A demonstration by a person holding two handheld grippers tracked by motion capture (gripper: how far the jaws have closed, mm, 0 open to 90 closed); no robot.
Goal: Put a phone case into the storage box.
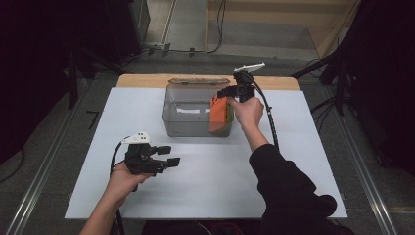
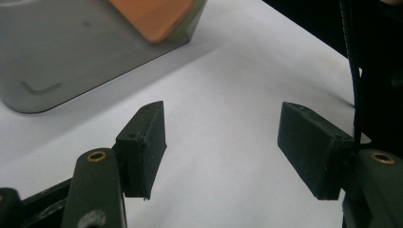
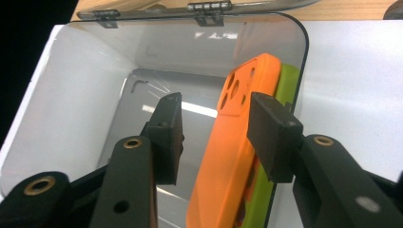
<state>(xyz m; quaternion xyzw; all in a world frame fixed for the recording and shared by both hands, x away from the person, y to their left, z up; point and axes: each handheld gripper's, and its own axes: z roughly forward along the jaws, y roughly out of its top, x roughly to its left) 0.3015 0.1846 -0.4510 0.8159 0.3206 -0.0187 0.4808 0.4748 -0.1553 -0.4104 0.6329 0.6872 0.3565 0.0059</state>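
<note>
A clear plastic box (image 1: 186,120) stands open at the back middle of the white board. An orange phone case (image 1: 218,115) stands on end inside it against the right wall, with a green case (image 1: 229,113) behind it. My right gripper (image 1: 230,93) hangs over the box's right end. In the right gripper view its jaws (image 3: 216,99) stand open on either side of the orange case (image 3: 228,156), the left pad apart from it; the green case (image 3: 259,199) leans on the box wall (image 3: 85,109). My left gripper (image 1: 171,155) rests low at the front left, open and empty (image 2: 223,111).
The box's lid lies folded back on its hinges (image 3: 209,7) toward the wooden table edge (image 1: 147,80). White board (image 1: 210,186) stretches between the box and my left hand. A black cable (image 1: 270,122) trails from the right gripper. Dark equipment flanks the table.
</note>
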